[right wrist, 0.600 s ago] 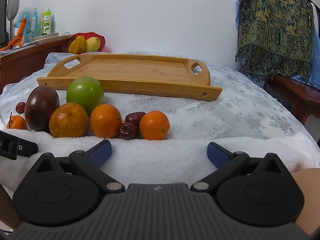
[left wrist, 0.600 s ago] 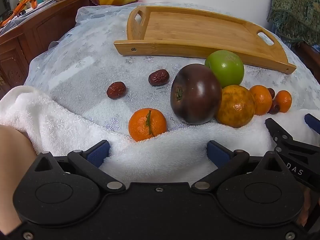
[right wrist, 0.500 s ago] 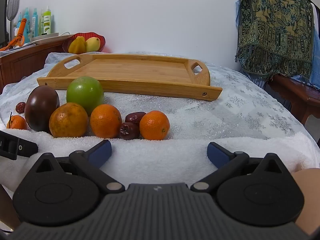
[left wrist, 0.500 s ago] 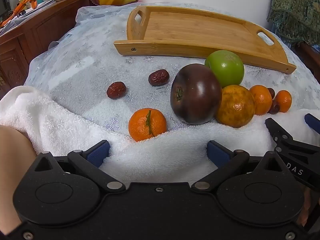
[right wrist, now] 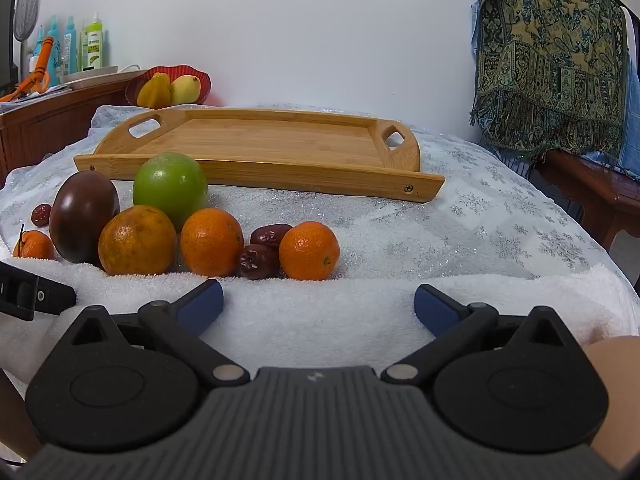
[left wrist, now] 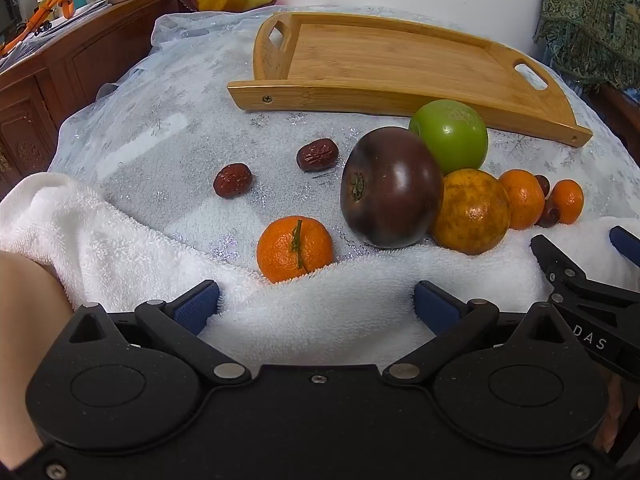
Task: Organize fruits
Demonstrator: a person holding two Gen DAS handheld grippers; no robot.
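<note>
1. across the lower half of both wrist views lies a white towel (left wrist: 320,320), with the left gripper (left wrist: 316,306) and right gripper (right wrist: 318,300) parked over it, both spread wide with nothing between the blue pads.
2. fruit sits mid-frame on the snowflake cloth (right wrist: 500,240), none on the wooden tray (right wrist: 280,140) yet, so the task looks barely started.
3. left view: small tangerine (left wrist: 295,249) lower centre, half tucked against the towel fold; two red dates (left wrist: 233,180) (left wrist: 318,155) apart, up and left of it.
4. centre right of the left view is a tight cluster: dark purple fruit (left wrist: 392,192) touching the mottled orange (left wrist: 472,212), with the green apple (left wrist: 450,136) just behind them.
5. right view adds an orange (right wrist: 211,242), two more dates (right wrist: 258,262) and a small mandarin (right wrist: 309,251), all crowded together near the towel edge.
6. risk: grabbing one fruit from the cluster could nudge its neighbours; they are round and may roll on the cloth, maybe off the table edge.
7. risk: the towel fold at the tangerine could snag a pad or get pinched with the fruit.
8. risk: dates are small and low, so wide pads may slip off or scoop cloth.
9. risk: grippers are near each other; the right one shows at the left view's right edge, so both reaching for the cluster could collide.
10. red bowl (right wrist: 168,84) upper left holds other fruit, well apart.
</note>
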